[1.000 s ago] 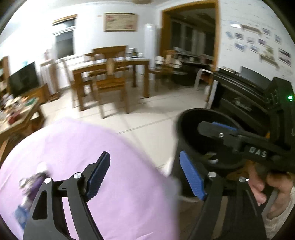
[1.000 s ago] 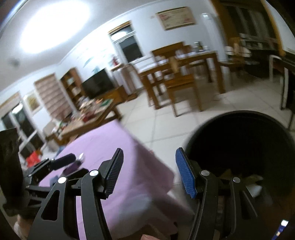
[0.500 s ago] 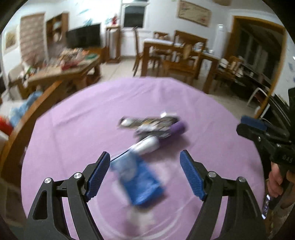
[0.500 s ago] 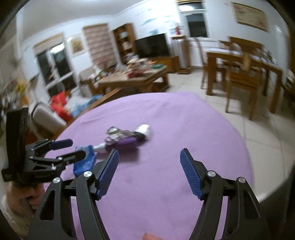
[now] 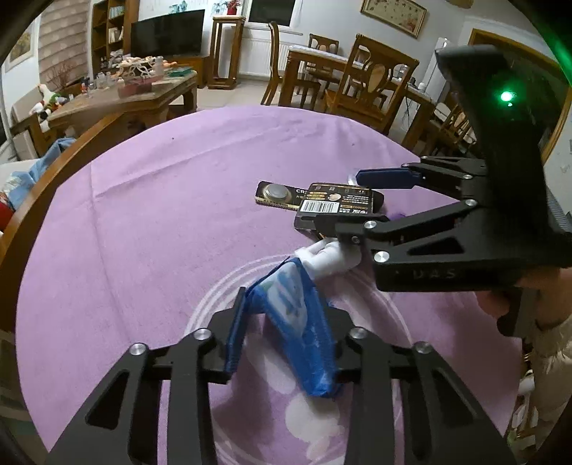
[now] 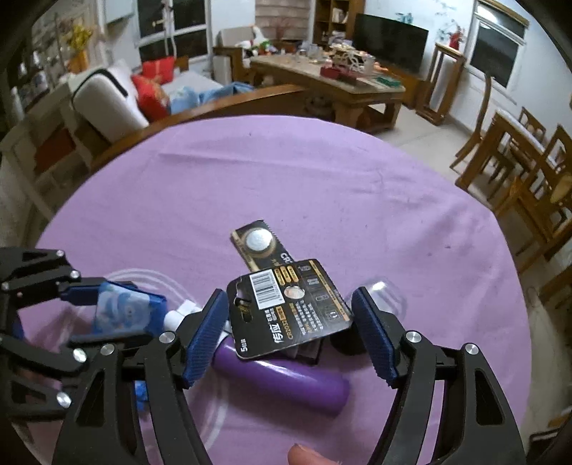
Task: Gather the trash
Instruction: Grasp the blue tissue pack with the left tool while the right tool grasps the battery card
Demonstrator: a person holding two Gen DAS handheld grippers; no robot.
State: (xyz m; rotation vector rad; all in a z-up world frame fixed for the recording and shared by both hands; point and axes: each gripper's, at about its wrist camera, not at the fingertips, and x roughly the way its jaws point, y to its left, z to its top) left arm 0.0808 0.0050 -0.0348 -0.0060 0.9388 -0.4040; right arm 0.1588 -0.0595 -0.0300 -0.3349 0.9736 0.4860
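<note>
A round table under a purple cloth [image 5: 143, 214] [image 6: 321, 179] carries the trash. My left gripper [image 5: 282, 339] [image 6: 96, 314] is closing, and its pads pinch a crumpled blue wrapper [image 5: 296, 322] [image 6: 128, 311] that tents up between them. My right gripper [image 6: 289, 336] [image 5: 361, 204] stands open around a black battery card with a barcode [image 6: 289, 307] [image 5: 332, 207], its pads just clear of the card's edges. Under that card lie a purple tube [image 6: 286, 379] with a white cap [image 5: 329, 257] and a second black card holding a coin cell [image 6: 257, 243] [image 5: 282, 195].
A clear plastic blister [image 6: 382, 293] lies beside the right finger. Beyond the table stand wooden dining chairs [image 5: 368, 86], a cluttered coffee table [image 6: 339, 82], a TV [image 5: 164, 32] and a sofa with red cushions [image 6: 125, 100]. A hand [image 5: 536, 297] grips the right gripper's handle.
Both grippers swung away from a black bin to above the purple table. The left jaws narrowed onto the blue wrapper. The right gripper came down around the battery card.
</note>
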